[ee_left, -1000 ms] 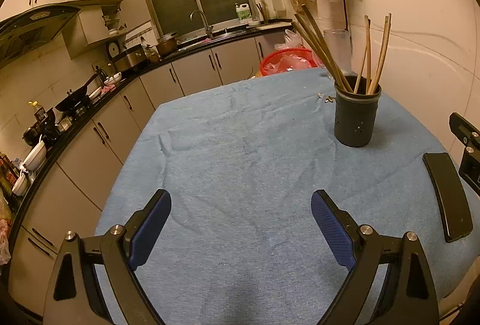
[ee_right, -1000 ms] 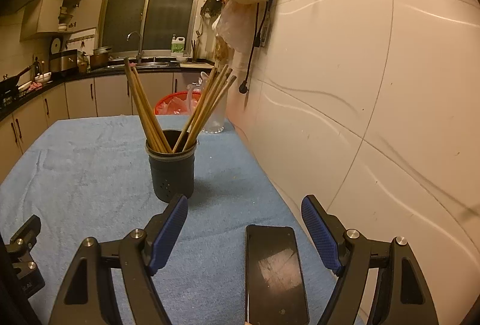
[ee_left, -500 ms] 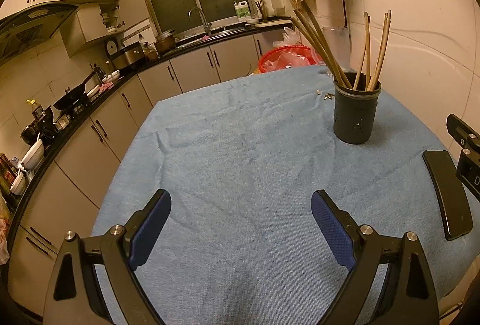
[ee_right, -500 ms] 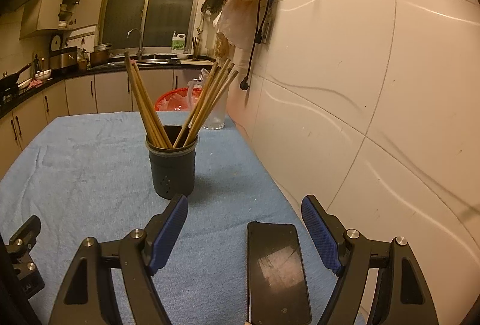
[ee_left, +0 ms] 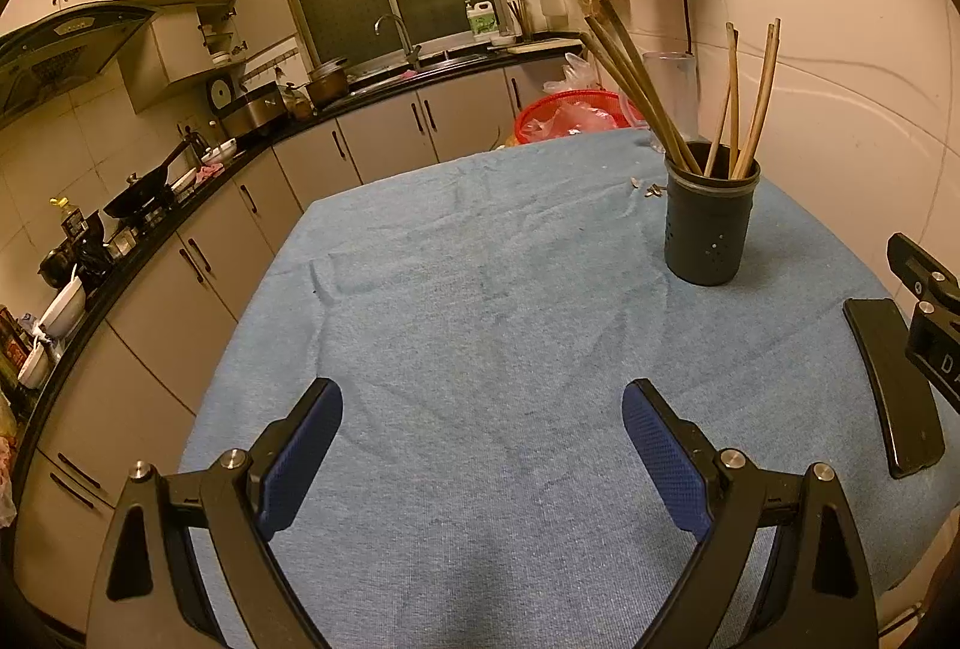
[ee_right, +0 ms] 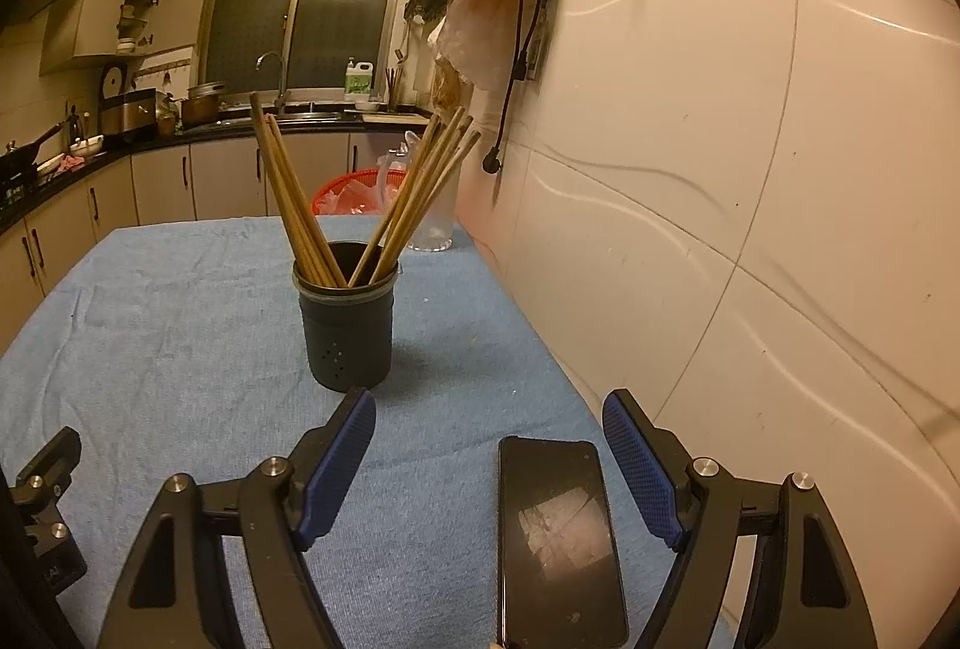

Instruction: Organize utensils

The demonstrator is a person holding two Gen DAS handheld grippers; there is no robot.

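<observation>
A dark perforated utensil cup (ee_left: pixel 710 223) (ee_right: pixel 347 331) stands upright on the blue cloth (ee_left: pixel 480 325) (ee_right: pixel 168 325), holding several wooden chopsticks (ee_left: pixel 636 85) (ee_right: pixel 288 199) that lean to both sides. My left gripper (ee_left: pixel 482 436) hovers open over bare cloth, well short of the cup, with nothing between its blue pads. My right gripper (ee_right: pixel 489 445) is open too, just in front of the cup. A black phone (ee_right: pixel 558 535) lies on the cloth below its span, nearer the right finger, untouched.
The black phone (ee_left: pixel 894 385) lies at the table's right edge by the tiled wall (ee_right: pixel 750 229). A clear plastic jug (ee_right: pixel 435 217) and a red basket (ee_left: pixel 570 115) stand behind the table. Small bits (ee_left: pixel 651 190) lie left of the cup. Kitchen counters run along the left.
</observation>
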